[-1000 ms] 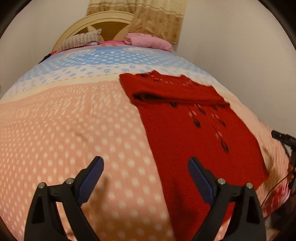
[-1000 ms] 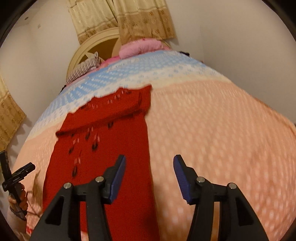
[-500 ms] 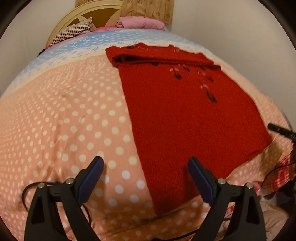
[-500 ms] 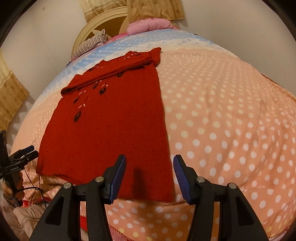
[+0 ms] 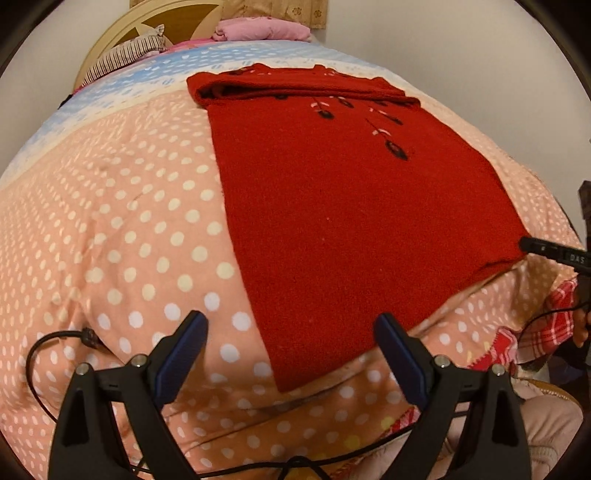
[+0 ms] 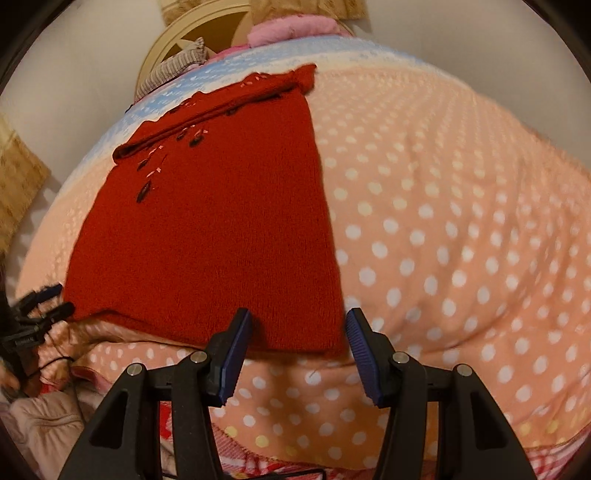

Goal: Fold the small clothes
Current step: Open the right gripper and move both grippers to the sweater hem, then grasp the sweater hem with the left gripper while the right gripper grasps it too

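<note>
Left wrist view: a black cable (image 5: 40,343) loops in from the lower left of the frame and runs under the left tool (image 5: 290,354), so part of it is hidden. That tool is spread wide with nothing between its blue pads (image 5: 181,356), hovering over the polka-dot bed (image 5: 129,229) near the sweater's near left corner. The red sweater (image 5: 351,206) lies flat across the centre and right of the frame, its top part folded down over the chest at the upper middle. Small dark embroidered bits sit below that fold, too small to make out properly. At the right edge, the other tool pokes in as a black tip right by the sweater's corner; can't tell if it touches. A striped pillow (image 5: 125,55) sits upper left and a pink pillow (image 5: 262,31) top centre, by the headboard (image 5: 110,35), which is mostly cut off.

Right wrist view: the far left edge is dark and blurry, with the left tool's black tip just beside the sweater's (image 6: 207,229) lower left corner. The sweater fills the left-centre of the frame. The right tool (image 6: 299,347) at bottom centre is also released, its pads (image 6: 232,354) straddling the sweater's near right corner at the hem without closing on it. The rest of the frame to the right is just bed (image 6: 461,221), a bit smeared.
</note>
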{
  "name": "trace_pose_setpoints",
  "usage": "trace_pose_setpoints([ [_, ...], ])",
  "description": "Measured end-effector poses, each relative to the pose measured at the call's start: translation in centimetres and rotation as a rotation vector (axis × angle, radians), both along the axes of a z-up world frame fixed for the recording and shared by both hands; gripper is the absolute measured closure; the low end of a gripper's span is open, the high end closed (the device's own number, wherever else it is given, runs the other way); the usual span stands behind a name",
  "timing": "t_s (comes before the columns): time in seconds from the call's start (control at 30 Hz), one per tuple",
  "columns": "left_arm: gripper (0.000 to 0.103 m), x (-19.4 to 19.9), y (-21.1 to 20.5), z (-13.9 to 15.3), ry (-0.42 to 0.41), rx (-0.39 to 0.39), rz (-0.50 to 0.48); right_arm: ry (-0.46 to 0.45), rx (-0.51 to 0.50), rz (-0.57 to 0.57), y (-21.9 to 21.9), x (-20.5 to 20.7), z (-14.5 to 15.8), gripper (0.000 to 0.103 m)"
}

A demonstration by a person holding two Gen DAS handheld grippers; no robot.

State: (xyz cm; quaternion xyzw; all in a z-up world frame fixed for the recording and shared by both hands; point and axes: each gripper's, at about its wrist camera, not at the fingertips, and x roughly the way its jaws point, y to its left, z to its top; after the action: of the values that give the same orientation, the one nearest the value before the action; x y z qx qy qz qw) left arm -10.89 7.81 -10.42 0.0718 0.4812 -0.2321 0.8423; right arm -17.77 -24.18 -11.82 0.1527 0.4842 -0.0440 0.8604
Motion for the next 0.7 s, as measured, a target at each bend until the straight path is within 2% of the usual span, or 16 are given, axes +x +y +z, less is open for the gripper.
trace_pose_setpoints([
  [0.33, 0.01, -0.2, 2.3, 0.5, 0.088, -0.171, 0.01, -0.008, 0.07, -0.003, -0.6, -0.5, -0.2, 0.049],
  [0.4, 0.013, 0.0, 2.5, 0.5, 0.097, -0.199, 0.02, -0.019, 0.089, -0.018, -0.9, -0.6, -0.1, 0.049],
  [0.47, 0.025, 0.1, 2.4, 0.6, 0.109, -0.217, 0.007, -0.025, 0.12, -0.034, -1.2, -0.7, -0.2, 0.049],
  [0.57, 0.036, -0.2, 1.9, 0.6, 0.124, -0.213, -0.035, -0.022, 0.123, -0.025, -1.0, -0.7, -0.2, 0.049],
  [0.7, 0.037, -0.3, 1.2, 0.6, 0.131, -0.211, -0.06, -0.02, 0.097, 0.025, 0.1, -0.5, 0.1, 0.049],
])
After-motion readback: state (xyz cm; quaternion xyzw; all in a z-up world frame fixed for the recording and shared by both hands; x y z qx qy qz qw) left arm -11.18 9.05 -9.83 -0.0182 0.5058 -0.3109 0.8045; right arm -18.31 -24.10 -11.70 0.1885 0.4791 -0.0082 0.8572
